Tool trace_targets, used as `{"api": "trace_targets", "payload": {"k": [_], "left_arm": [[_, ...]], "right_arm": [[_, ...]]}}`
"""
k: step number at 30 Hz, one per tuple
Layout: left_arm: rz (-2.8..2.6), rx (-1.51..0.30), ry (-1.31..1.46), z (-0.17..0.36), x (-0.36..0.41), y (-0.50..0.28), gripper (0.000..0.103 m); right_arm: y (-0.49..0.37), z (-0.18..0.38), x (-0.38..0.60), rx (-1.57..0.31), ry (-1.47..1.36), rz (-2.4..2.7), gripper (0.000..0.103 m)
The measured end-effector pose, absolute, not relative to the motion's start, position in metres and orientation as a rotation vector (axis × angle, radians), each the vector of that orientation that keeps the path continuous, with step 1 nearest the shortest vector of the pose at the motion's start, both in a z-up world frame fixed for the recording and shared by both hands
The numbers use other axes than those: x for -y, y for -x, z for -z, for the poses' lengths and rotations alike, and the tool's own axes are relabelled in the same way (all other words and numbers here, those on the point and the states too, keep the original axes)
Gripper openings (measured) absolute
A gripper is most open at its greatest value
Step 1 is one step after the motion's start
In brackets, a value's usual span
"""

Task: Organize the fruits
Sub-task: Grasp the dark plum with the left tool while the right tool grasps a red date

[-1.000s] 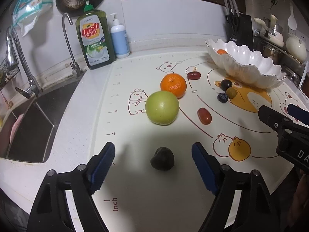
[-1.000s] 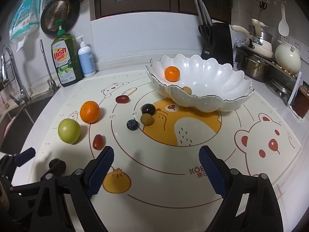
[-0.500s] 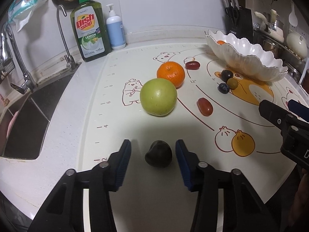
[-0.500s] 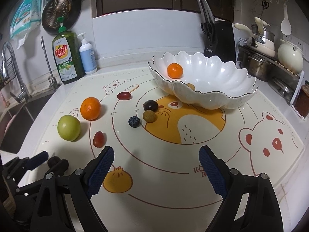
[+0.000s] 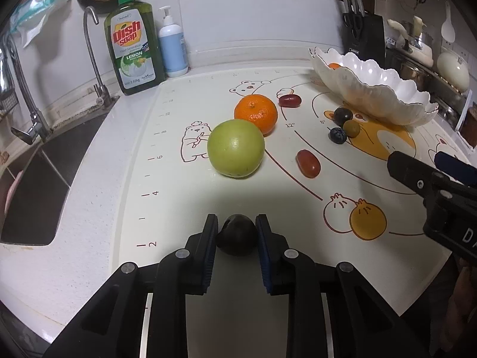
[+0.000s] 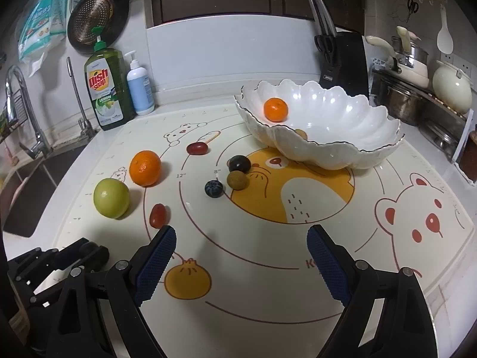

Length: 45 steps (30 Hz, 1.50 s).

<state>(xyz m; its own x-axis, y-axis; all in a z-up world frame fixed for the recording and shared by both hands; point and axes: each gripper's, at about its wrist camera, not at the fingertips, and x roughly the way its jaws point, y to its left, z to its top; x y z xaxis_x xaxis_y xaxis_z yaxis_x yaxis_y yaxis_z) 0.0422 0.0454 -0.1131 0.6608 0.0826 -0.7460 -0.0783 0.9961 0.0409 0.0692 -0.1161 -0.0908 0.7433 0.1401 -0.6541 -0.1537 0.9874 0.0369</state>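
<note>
A small dark plum-like fruit [image 5: 237, 235] sits at the near edge of the printed baking mat [image 5: 298, 208], and the left gripper [image 5: 235, 238] has it: both blue pads press against its sides, so the jaws are clamped on the fruit while it rests on the mat. In the right wrist view the same grip shows at lower left, the dark fruit wedged between the black fingertips.

The fruit is nearly round, with no long axis to speak of, so the pinch across its width looks sound. What matters for the next move is where the white scalloped bowl [image 6: 322, 137] stands: well apart from the held fruit, up and to the right across the mat, at its far right side. Lifting first and then carrying across seems the likely step.

A green apple [image 5: 235, 152], a mandarin [image 5: 255, 113], two red grapes [image 5: 308, 163], a blueberry [image 5: 337, 135], an olive-brown fruit [image 5: 351, 128] and another dark fruit [image 5: 342, 115] lie on the mat between the left gripper and the bowl, so a low path risks knocking them. One mandarin [image 6: 275, 109] is already in the bowl.

The right gripper [image 6: 241, 265] hovers with its jaws spread wide and nothing between them; it is nearer the bowl but holds no fruit.
</note>
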Motion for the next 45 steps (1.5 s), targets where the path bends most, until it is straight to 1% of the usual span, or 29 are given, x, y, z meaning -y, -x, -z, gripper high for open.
{"api": "trace_targets", "payload": {"k": [15, 19, 21, 31, 35, 37, 41, 43, 44, 45], "left_arm": [[-0.163, -0.807, 0.040, 0.097, -0.084, -0.042, 0.026], [-0.158, -0.815, 0.056, 0.096, -0.093, -0.047, 0.026], [-0.152, -0.817, 0.048, 0.095, -0.093, -0.051, 0.026], [-0.148, -0.817, 0.045, 0.096, -0.095, -0.061, 0.026], [-0.152, -0.820, 0.048, 0.098, -0.098, -0.062, 0.026], [-0.154, -0.823, 0.050, 0.098, -0.100, -0.063, 0.026], [-0.156, -0.823, 0.049, 0.099, -0.099, -0.063, 0.026], [-0.157, -0.823, 0.048, 0.099, -0.099, -0.063, 0.026], [-0.158, -0.824, 0.047, 0.099, -0.099, -0.063, 0.026], [-0.157, -0.824, 0.048, 0.099, -0.098, -0.063, 0.026]], "right_arm": [[-0.086, 0.093, 0.075, -0.734, 0.062, -0.233, 0.089], [-0.095, 0.098, 0.057, -0.769, 0.079, -0.259, 0.079], [-0.099, 0.100, 0.051, -0.781, 0.087, -0.266, 0.077], [-0.116, 0.111, 0.038, -0.839, 0.088, -0.292, 0.055], [-0.117, 0.115, 0.032, -0.852, 0.099, -0.302, 0.049], [-0.117, 0.118, 0.031, -0.863, 0.103, -0.306, 0.044], [-0.117, 0.120, 0.030, -0.864, 0.111, -0.302, 0.037], [-0.117, 0.120, 0.030, -0.861, 0.112, -0.298, 0.029], [-0.117, 0.120, 0.031, -0.861, 0.105, -0.305, 0.028], [-0.116, 0.120, 0.031, -0.859, 0.102, -0.315, 0.020]]}}
